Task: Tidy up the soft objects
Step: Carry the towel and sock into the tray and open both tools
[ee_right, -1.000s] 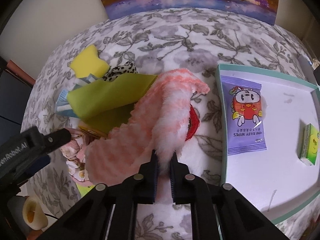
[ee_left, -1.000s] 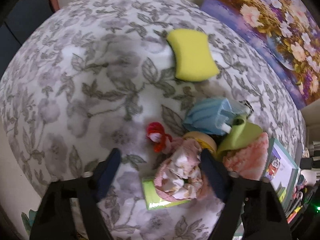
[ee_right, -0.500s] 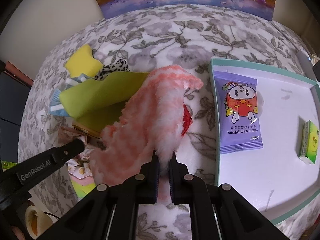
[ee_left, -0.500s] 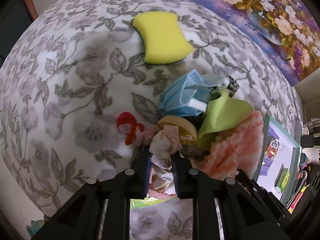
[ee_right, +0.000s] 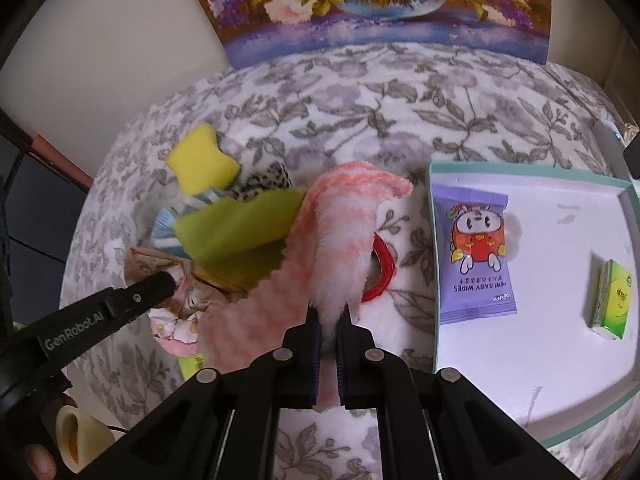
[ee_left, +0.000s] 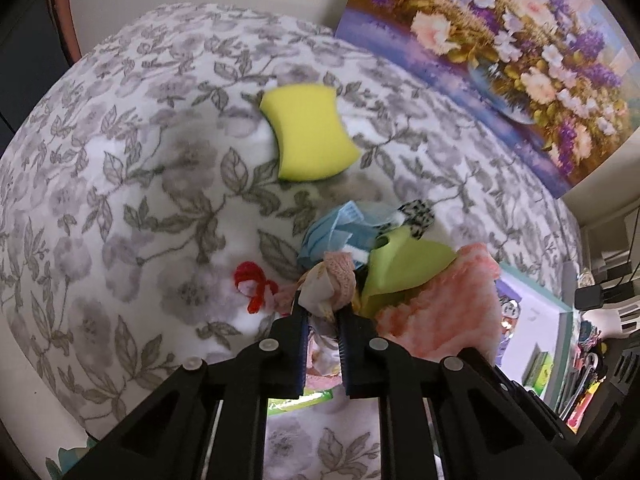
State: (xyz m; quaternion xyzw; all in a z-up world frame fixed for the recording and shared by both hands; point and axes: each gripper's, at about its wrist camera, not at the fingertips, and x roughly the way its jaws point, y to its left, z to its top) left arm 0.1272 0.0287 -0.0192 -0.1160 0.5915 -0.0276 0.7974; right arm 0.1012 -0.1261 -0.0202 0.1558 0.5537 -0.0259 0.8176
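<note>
Tools: left tool jaws just closing, pinching floral cloth pouch | right tool pinching pink fuzzy towel | green cloth beside towel, on table

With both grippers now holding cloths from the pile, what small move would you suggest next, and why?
Probably carry the pink fluffy cloth, pinched in the right gripper, sideways over the white tray: its tail still drapes on the pile beside the green cloth, and the tray has bare space.

The left gripper has just been closing and now pinches a floral-print pink cloth (bunched between its pads), beside a red yarn loop and yellow sponge.
</note>
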